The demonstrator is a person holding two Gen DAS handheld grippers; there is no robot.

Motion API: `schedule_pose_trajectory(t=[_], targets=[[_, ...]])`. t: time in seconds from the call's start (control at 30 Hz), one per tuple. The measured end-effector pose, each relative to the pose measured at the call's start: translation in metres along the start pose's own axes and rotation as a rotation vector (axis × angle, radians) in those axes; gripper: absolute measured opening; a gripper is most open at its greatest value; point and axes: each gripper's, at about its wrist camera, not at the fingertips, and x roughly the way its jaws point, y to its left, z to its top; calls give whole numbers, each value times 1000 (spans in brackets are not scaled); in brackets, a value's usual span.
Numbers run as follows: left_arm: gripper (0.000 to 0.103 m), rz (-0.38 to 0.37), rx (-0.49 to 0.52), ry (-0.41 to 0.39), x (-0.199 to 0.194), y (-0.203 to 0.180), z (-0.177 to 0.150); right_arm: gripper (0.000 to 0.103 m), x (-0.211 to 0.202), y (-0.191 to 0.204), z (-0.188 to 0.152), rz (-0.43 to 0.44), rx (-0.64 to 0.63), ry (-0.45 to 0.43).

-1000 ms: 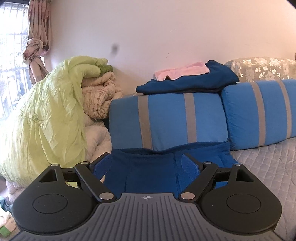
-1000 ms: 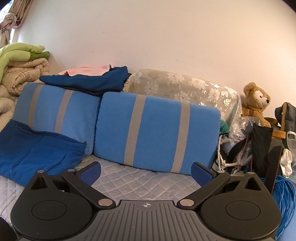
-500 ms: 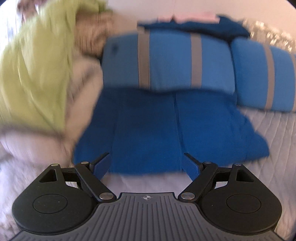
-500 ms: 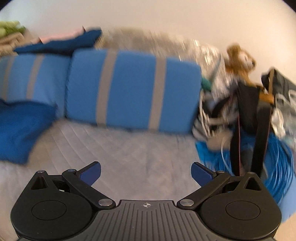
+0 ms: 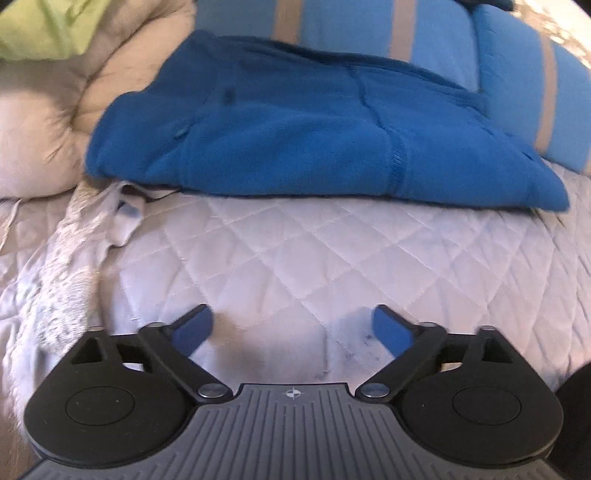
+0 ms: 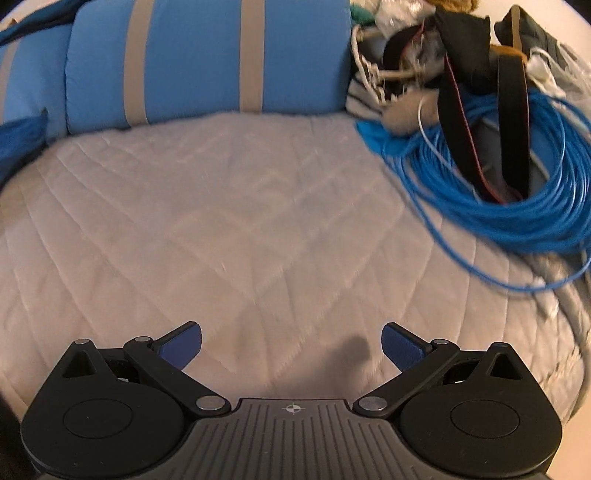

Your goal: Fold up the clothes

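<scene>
A folded blue fleece garment (image 5: 295, 129) lies on the white quilted bed cover (image 5: 314, 258), its far edge against the striped pillows. My left gripper (image 5: 293, 317) hovers low over the bare quilt a short way in front of the garment. Its jaws are opening, and nothing is between them. In the right wrist view only a corner of the blue garment (image 6: 18, 140) shows at the left edge. My right gripper (image 6: 291, 330) stands open over the quilt (image 6: 221, 203), holding nothing.
Blue pillows with tan stripes (image 5: 424, 48) (image 6: 203, 62) line the back. A cream duvet (image 5: 37, 122) and green quilt (image 5: 48, 26) pile up at the left. A coil of blue cable (image 6: 498, 184) and black straps (image 6: 509, 110) crowd the right side.
Both grippers have sunk toward the bed and tipped downward, so the wall has left both views. The left jaws stand wider than before. The blue garment lies where it was.
</scene>
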Motion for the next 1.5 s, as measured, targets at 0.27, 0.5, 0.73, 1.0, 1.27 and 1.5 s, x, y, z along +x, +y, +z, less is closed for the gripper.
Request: schedule_pose_trajectory(t=[0.27, 0.5, 0.73, 1.0, 1.27, 1.5], targets=[[103, 23, -2, -19, 13, -6, 9, 103, 12, -3, -6, 0, 33, -30], [103, 28, -41, -43, 46, 0, 35, 103, 34, -11, 15, -35, 74, -55], [103, 27, -47, -52, 69, 4, 56, 103, 64, -32, 41, -66, 93, -71], [103, 32, -26, -61, 90, -1, 70, 103, 93, -50, 64, -32, 80, -74], [103, 53, -25, -135, 88, -9, 54, 103, 92, -50, 52, -27, 78, -163], [103, 48, -28, -140, 87, -9, 53, 103, 90, -50, 51, -28, 84, -173]])
